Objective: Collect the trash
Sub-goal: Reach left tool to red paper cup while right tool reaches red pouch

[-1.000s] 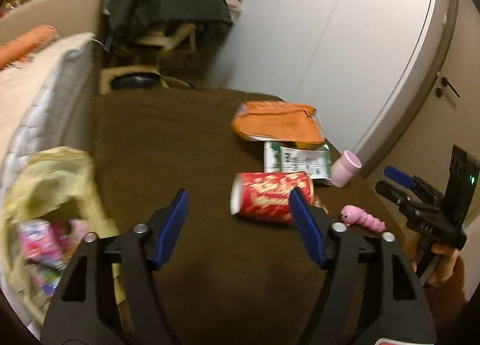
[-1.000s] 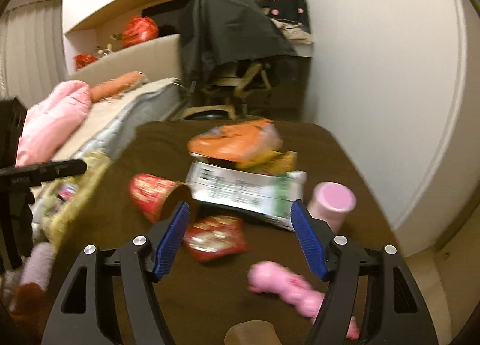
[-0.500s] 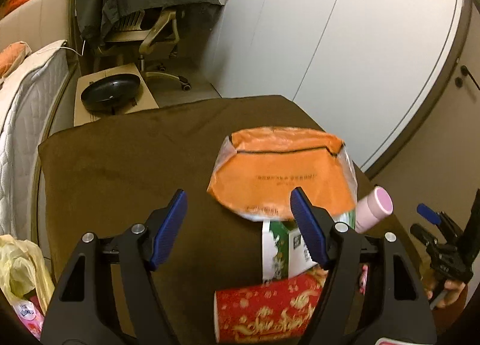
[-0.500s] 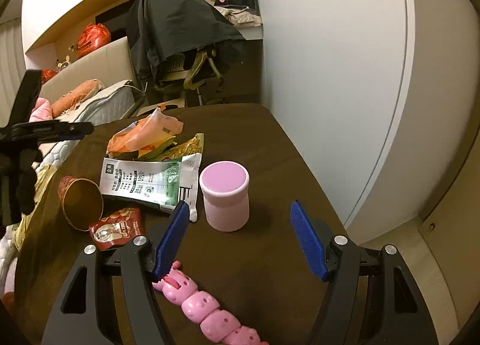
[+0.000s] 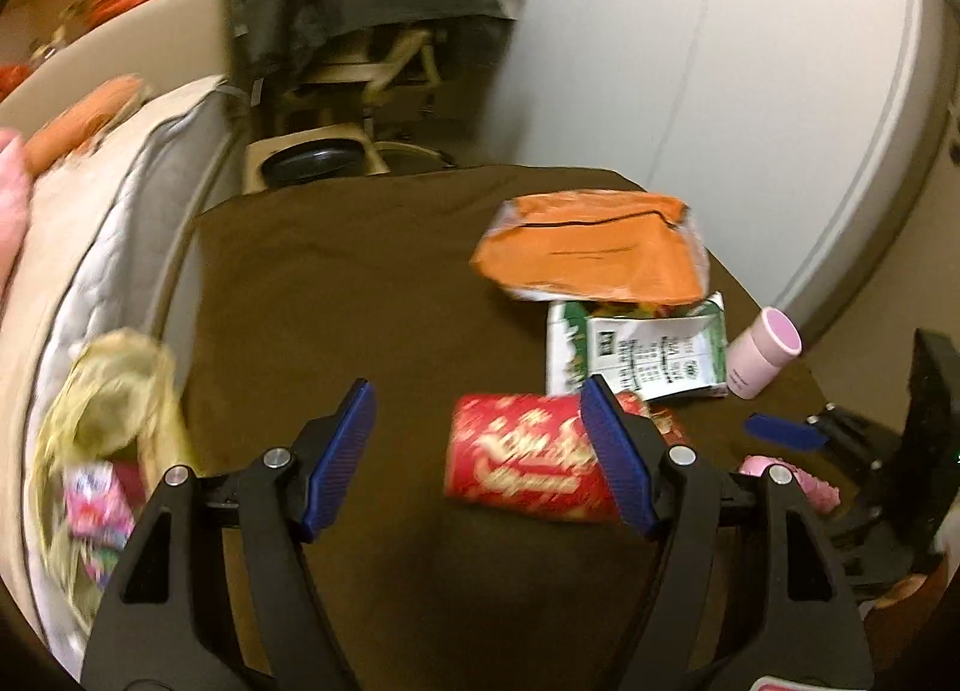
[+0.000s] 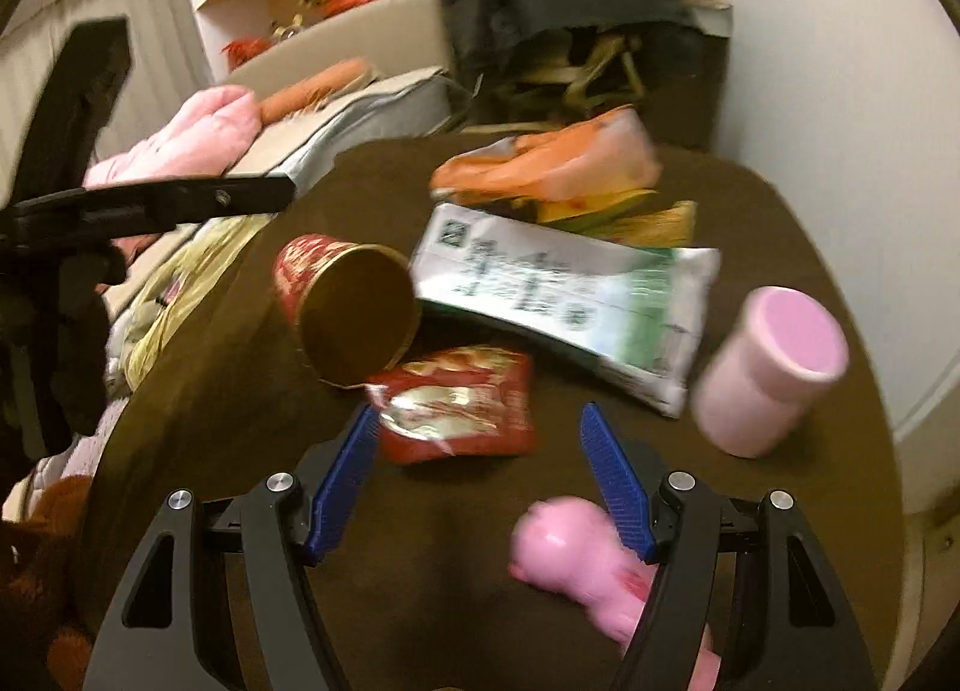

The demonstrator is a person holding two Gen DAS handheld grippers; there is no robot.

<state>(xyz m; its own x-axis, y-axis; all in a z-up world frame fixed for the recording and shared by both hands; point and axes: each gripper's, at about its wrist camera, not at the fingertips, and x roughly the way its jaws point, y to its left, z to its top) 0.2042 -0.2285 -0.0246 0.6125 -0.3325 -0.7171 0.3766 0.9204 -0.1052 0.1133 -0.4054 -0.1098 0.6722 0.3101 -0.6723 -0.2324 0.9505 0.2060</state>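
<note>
A red paper cup (image 5: 528, 463) (image 6: 342, 307) lies on its side on the brown table (image 5: 336, 283). My left gripper (image 5: 480, 415) hangs open just above it, its right finger in front of the cup. Behind the cup lie a white-green wrapper (image 5: 648, 355) (image 6: 558, 295) and an orange bag (image 5: 594, 253) (image 6: 540, 162). A small red snack packet (image 6: 456, 409) lies flat, and my right gripper (image 6: 480, 445) stands open right before it, nothing between its pads. A yellow trash bag (image 5: 102, 427) holding several wrappers hangs at the table's left edge.
A pink jar (image 5: 762, 355) (image 6: 774, 373) and a pink caterpillar toy (image 6: 594, 565) sit near the table's right side. A mattress (image 5: 102, 247) runs along the left. A chair draped with dark clothes (image 5: 366, 6) stands behind the table, a white wall to the right.
Both views swung away and back. The left gripper is again over the red cup after pointing at the orange bag. The right gripper moved from the pink jar to the red packet.
</note>
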